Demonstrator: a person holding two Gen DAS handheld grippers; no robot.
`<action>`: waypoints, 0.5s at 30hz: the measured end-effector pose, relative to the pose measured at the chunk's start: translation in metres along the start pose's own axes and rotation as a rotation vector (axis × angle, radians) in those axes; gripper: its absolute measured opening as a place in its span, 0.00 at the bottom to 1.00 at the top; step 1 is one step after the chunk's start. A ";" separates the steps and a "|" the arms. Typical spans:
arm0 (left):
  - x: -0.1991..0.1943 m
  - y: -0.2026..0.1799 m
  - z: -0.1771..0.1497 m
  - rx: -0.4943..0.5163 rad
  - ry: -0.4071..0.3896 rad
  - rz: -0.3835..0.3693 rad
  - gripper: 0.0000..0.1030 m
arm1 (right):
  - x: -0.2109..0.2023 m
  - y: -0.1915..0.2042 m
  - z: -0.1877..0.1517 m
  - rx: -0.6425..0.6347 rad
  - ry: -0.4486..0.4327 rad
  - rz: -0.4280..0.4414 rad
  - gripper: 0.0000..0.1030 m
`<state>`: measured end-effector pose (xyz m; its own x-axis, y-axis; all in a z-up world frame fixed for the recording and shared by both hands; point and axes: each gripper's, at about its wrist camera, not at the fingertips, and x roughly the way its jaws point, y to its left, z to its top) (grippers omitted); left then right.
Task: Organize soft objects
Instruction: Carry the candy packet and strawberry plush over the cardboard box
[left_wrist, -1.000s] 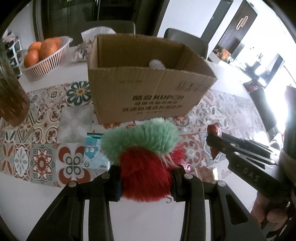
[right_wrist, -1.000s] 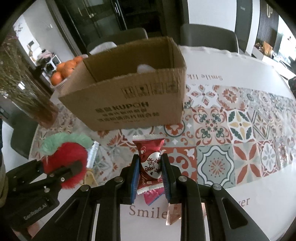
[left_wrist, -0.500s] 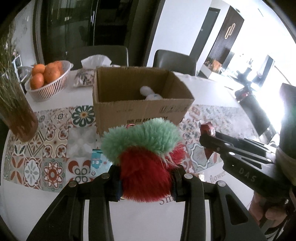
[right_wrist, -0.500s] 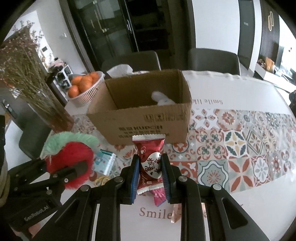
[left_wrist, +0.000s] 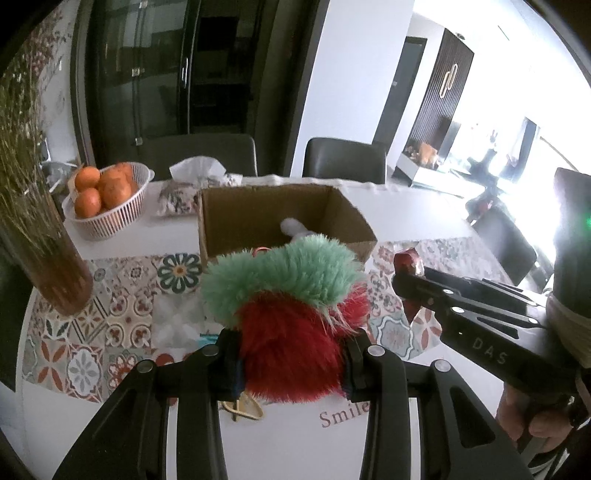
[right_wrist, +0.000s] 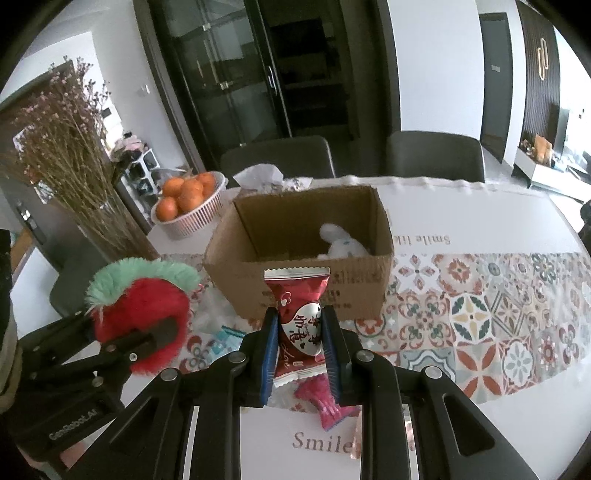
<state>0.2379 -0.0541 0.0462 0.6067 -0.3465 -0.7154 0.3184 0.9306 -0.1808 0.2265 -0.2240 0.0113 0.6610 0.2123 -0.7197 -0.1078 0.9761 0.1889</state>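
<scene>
Left gripper clamps a furry red-and-green strawberry plush; right gripper pinches a red snack packet. Both are held above the table's near edge, in front of the open cardboard box containing a white plush.

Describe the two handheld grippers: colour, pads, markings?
Both are matte black with slotted, silver-riveted fingers. The right gripper has blue ribbed pads and "DAS" on its side in the left wrist view. The left gripper reads "GenRobot.AI" in the right wrist view.
</scene>
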 end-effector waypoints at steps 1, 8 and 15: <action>-0.002 0.000 0.002 0.001 -0.007 -0.002 0.36 | -0.001 0.001 0.001 -0.004 -0.008 0.000 0.24; -0.005 0.002 0.015 0.012 -0.043 0.007 0.36 | -0.008 0.006 0.017 -0.023 -0.060 -0.003 0.24; -0.001 0.006 0.030 0.016 -0.068 0.019 0.36 | -0.004 0.007 0.033 -0.033 -0.082 0.000 0.24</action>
<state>0.2607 -0.0521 0.0658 0.6608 -0.3363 -0.6710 0.3177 0.9353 -0.1559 0.2474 -0.2192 0.0371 0.7197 0.2090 -0.6621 -0.1314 0.9774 0.1657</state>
